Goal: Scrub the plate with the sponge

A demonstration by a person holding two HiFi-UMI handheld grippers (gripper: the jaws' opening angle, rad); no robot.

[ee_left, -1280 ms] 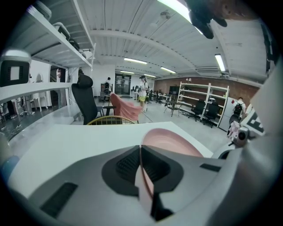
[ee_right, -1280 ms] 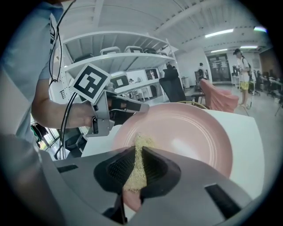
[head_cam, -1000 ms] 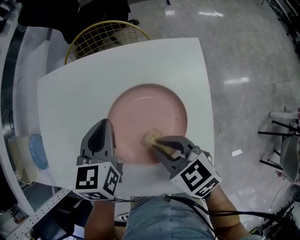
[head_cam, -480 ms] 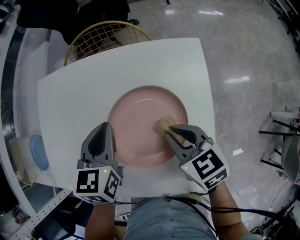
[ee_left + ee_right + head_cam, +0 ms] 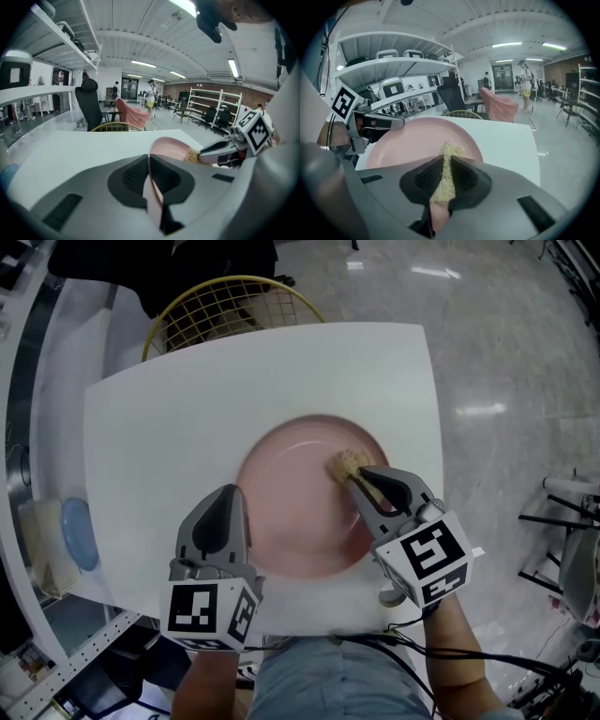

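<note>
A round pink plate (image 5: 300,493) lies on the white table (image 5: 187,409). My left gripper (image 5: 234,507) is shut on the plate's near left rim (image 5: 151,187), pinching it between the jaws. My right gripper (image 5: 361,479) is shut on a tan sponge (image 5: 344,464), which presses on the plate's right part. In the right gripper view the sponge (image 5: 446,176) stands thin between the jaws over the plate (image 5: 412,143). In the left gripper view the right gripper (image 5: 220,150) and sponge (image 5: 192,154) show at the plate's far edge.
A yellow wire basket chair (image 5: 225,310) stands beyond the table's far edge. A blue object (image 5: 75,535) lies on a shelf at the left. The glossy floor (image 5: 506,381) lies to the right of the table's edge.
My right gripper has carried the sponge from the plate's near middle up and to the right across the plate. The left gripper keeps its hold on the rim.
</note>
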